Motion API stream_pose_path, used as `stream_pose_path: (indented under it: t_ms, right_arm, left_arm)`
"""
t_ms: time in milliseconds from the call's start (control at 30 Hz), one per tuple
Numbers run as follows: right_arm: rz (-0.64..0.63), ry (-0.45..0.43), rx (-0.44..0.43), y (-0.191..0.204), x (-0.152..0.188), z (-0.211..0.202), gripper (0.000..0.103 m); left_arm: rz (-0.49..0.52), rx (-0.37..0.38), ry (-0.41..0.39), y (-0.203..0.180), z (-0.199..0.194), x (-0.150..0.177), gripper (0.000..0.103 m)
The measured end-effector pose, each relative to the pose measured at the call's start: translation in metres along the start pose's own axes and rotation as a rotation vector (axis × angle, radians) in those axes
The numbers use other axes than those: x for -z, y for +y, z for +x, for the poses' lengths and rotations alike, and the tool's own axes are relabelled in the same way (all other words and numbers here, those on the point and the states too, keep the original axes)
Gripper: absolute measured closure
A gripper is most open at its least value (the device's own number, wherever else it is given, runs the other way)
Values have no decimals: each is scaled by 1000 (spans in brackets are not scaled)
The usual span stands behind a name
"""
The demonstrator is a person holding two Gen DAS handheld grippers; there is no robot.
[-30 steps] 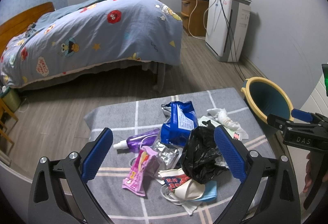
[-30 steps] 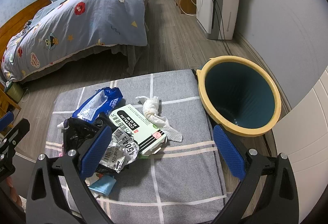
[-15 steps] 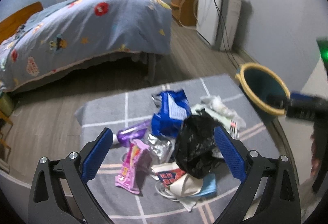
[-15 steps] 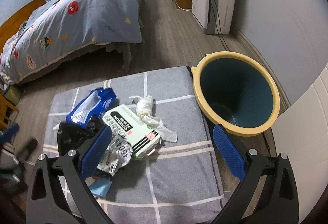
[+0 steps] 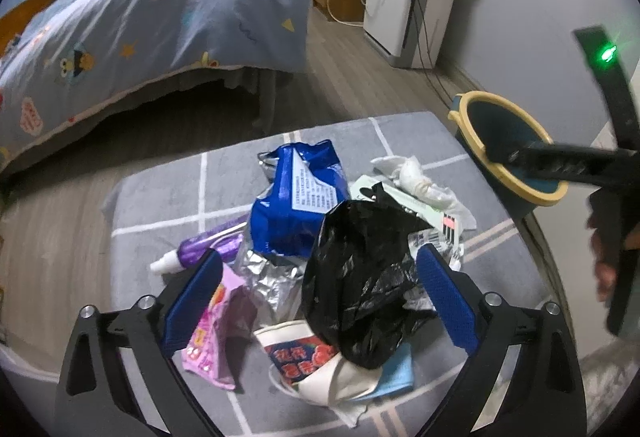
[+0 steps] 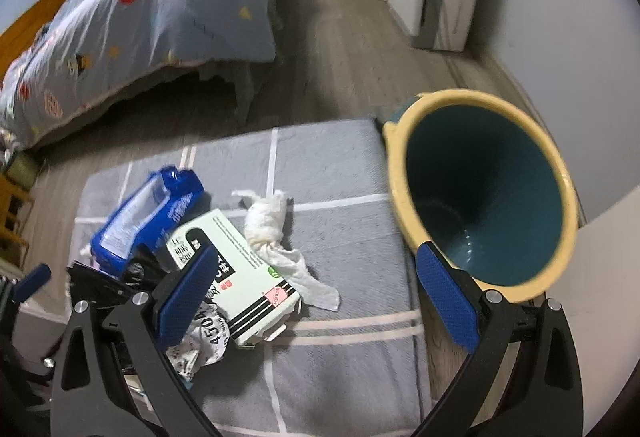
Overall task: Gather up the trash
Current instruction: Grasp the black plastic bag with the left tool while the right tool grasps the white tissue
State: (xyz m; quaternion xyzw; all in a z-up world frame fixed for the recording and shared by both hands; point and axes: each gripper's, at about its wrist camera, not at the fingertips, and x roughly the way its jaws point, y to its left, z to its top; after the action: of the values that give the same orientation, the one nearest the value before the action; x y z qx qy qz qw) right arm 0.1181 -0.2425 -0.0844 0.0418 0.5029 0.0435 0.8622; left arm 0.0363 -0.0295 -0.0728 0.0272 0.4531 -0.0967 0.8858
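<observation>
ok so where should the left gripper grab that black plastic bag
Take the black plastic bag at its raised crumpled upper fold, coming straight down from above with the left gripper, whose open fingers already flank it. It sits on top of the pile, puffed up and soft, so a pinch there should lift it clear of the paper cup beneath.

The left wrist camera is looking down closely over the trash pile (image 5: 332, 269) on the grey rug (image 5: 168, 197), facing the bed (image 5: 160, 13). The right one is sitting further right, nearer the bin (image 6: 484, 193). Both are sharing the rug, pile, bin and bed.
</observation>
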Motion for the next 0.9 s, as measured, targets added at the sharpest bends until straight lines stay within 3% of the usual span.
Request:
stream_pose_path:
  t_ms: [100, 200, 333, 467, 567, 600, 700, 833, 900]
  right_arm:
    - [-13, 44, -16, 6, -1, 21, 6]
    - [-14, 68, -50, 11, -3, 37, 7]
    - [9, 121, -70, 12, -1, 64, 24]
    - [32, 168, -121, 14, 4, 83, 33]
    - [19, 186, -112, 18, 4, 92, 41]
    - [22, 199, -107, 18, 5, 95, 48]
    - [75, 214, -140, 12, 4, 98, 71]
    - [88, 191, -134, 9, 0, 92, 85]
    - [99, 181, -137, 5, 0, 84, 86]
  left_arm:
    - [11, 20, 7, -3, 6, -1, 9]
    - [45, 37, 16, -8, 11, -2, 25]
    - [65, 65, 57, -13, 23, -1, 42]
    - [84, 76, 89, -13, 31, 1, 53]
    - [82, 79, 94, -10, 33, 0, 62]
    - [80, 83, 96, -10, 34, -1, 65]
    - [94, 87, 91, -11, 31, -3, 74]
    - [116, 74, 55, -14, 22, -10, 88]
    - [108, 76, 35, -13, 19, -15, 89]
